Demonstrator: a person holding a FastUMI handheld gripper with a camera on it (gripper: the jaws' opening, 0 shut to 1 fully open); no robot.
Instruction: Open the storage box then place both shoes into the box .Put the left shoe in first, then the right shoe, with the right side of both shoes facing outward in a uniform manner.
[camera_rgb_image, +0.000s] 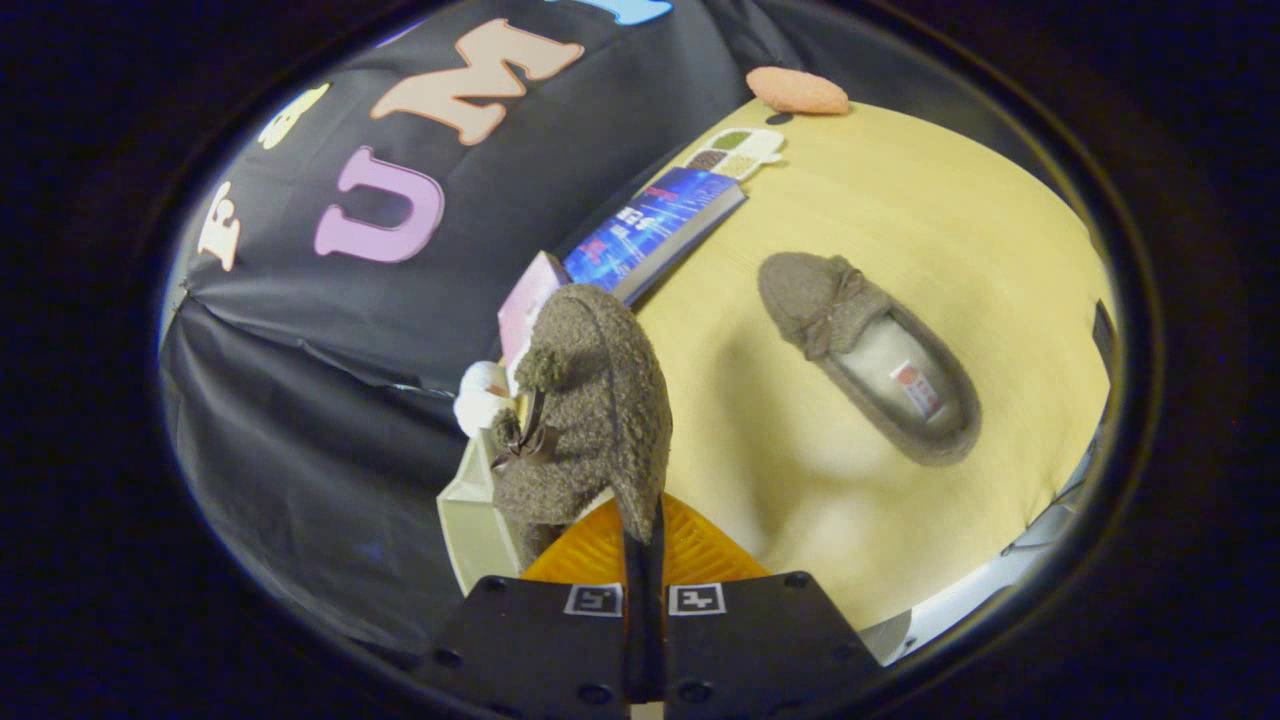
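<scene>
The gripper (643, 560) is seen with its fingers drawn nearly together, pinched on the edge of one fuzzy grey-brown shoe (590, 410), which is held upright just ahead of them. A small bow and a pompom are seen on its toe. A cream-coloured storage box (470, 520) is glimpsed beside and behind the held shoe. A second shoe (865, 355) of the same kind is laid flat on the yellow table (900, 200), well apart, its pale insole showing. Two shoes are counted. Beyond, one blue book (650, 235), one small sectioned dish (735, 152) and one orange pad (797, 91) are seen.
</scene>
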